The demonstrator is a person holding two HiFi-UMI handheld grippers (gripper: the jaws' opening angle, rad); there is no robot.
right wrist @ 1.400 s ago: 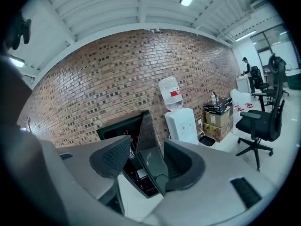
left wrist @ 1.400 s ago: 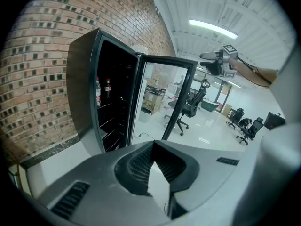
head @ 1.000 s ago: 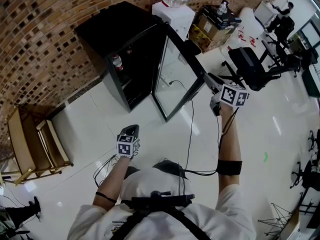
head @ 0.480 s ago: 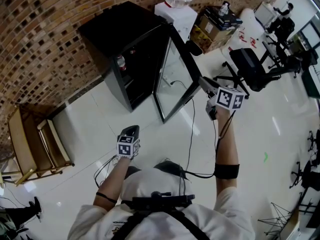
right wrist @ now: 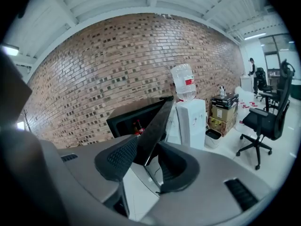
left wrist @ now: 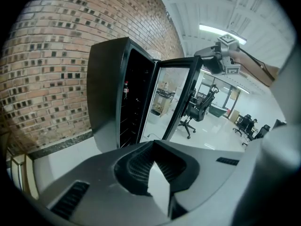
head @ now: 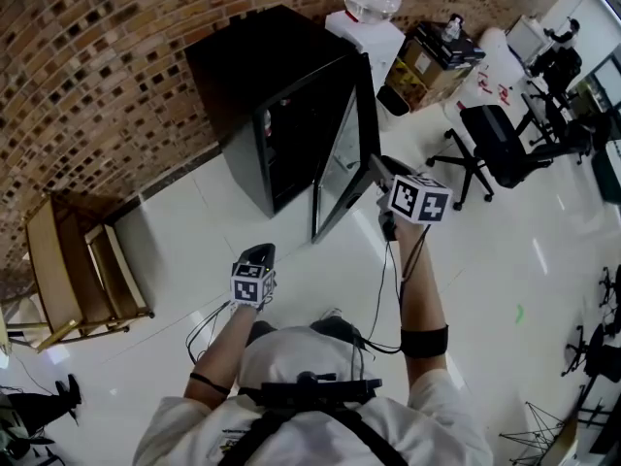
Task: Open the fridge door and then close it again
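Observation:
The black fridge (head: 267,66) stands against the brick wall with its glass door (head: 342,153) swung partly open. My right gripper (head: 381,173) is at the door's free edge. In the right gripper view that edge (right wrist: 157,121) lies between the two pads, and the gripper (right wrist: 146,155) is shut on it. A bottle with a red cap (right wrist: 138,126) shows inside the fridge. My left gripper (head: 255,258) hangs over the white floor in front of the fridge, shut and empty (left wrist: 155,160). The left gripper view shows the fridge (left wrist: 108,88) and its door (left wrist: 176,102) ahead.
A water dispenser (head: 374,17) stands right of the fridge, with cardboard boxes (head: 437,51) beyond it. An office chair (head: 495,134) is at the right. A wooden chair (head: 68,270) stands by the wall at the left. A cable (head: 383,289) trails from my right arm.
The door has swung towards the fridge, narrowing its opening. My right gripper has moved left with the door's edge. The left gripper stays low in front of me.

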